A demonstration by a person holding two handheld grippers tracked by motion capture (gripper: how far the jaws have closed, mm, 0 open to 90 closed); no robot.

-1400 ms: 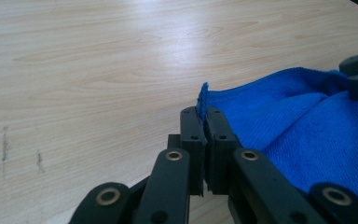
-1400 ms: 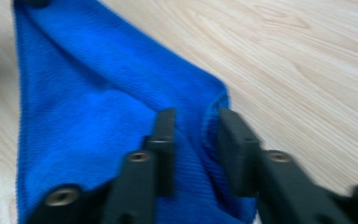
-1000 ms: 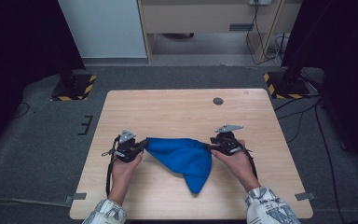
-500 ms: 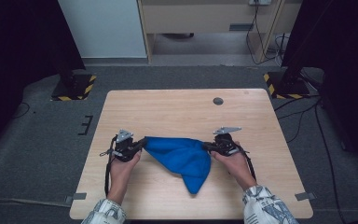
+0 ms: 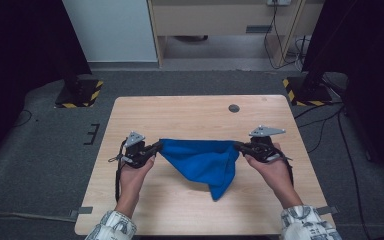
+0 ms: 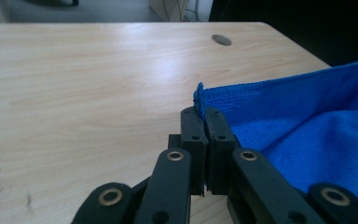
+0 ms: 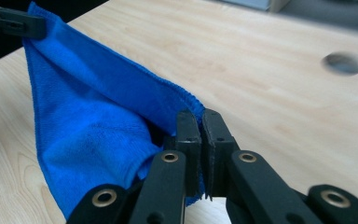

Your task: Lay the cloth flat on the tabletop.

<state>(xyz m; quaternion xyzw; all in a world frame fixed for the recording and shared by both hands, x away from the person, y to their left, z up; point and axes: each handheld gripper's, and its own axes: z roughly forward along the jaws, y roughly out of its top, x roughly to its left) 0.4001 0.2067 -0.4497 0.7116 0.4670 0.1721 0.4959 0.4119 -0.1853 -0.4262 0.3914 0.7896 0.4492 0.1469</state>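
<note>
A blue cloth [image 5: 202, 160] hangs stretched between my two grippers above the wooden table [image 5: 190, 112], its top edge taut and its lower corner drooping toward the tabletop. My left gripper [image 5: 157, 146] is shut on the cloth's left corner. In the left gripper view the jaws [image 6: 203, 114] pinch the hemmed corner of the cloth [image 6: 307, 121]. My right gripper [image 5: 237, 146] is shut on the right corner. In the right gripper view the jaws [image 7: 199, 116] clamp the cloth [image 7: 88, 116], and the left gripper [image 7: 9, 23] holds the far corner.
A round grommet hole [image 5: 234, 108] sits near the table's far edge, right of centre. Bare wood lies all around the cloth. Dark floor, black stands with yellow-striped bases [image 5: 82, 95] and cables surround the table.
Both hands have risen and drawn apart, lifting the cloth off the table and pulling its top edge straight. The right jaws have closed on the right corner.
</note>
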